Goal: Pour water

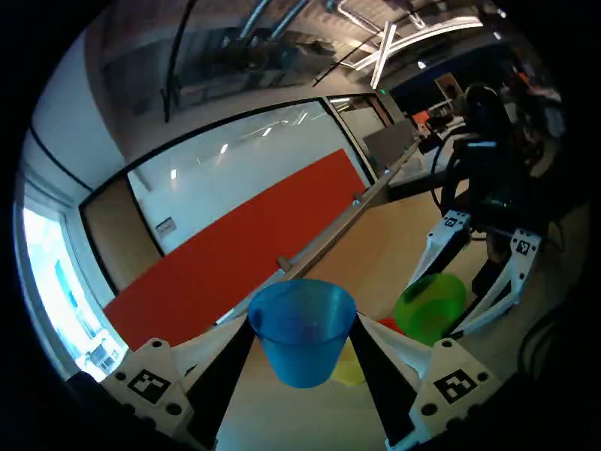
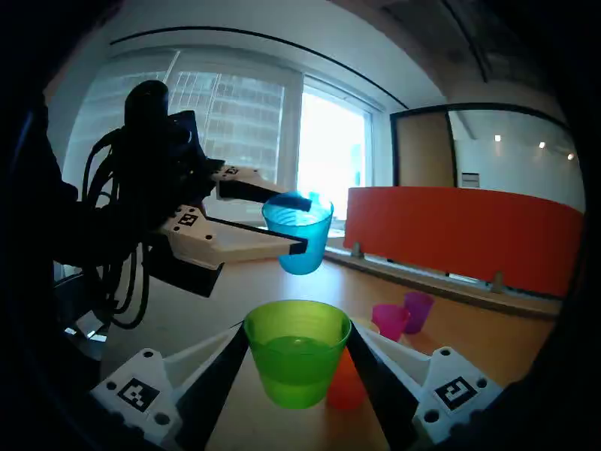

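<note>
Tabletop (image 2: 481, 338): pale wood, smooth. In the right gripper view a pink cup (image 2: 391, 321) and a purple cup (image 2: 418, 310) stand upright just beside each other, toward the far edge; whether they touch is unclear. Nearer is an orange cup (image 2: 346, 385), partly hidden. In the left gripper view a yellow cup (image 1: 351, 370) stands on the same wood (image 1: 360, 255), partly hidden.

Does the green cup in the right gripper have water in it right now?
Yes, partly full: a liquid surface shows through the translucent wall of the green cup, well below the rim. The cup stands upright.

orange panel (image 2: 481, 233) | wooden table (image 2: 466, 331) | pink cup (image 2: 391, 321) beside purple cup (image 2: 418, 310) | bright window (image 2: 334, 158)
</note>
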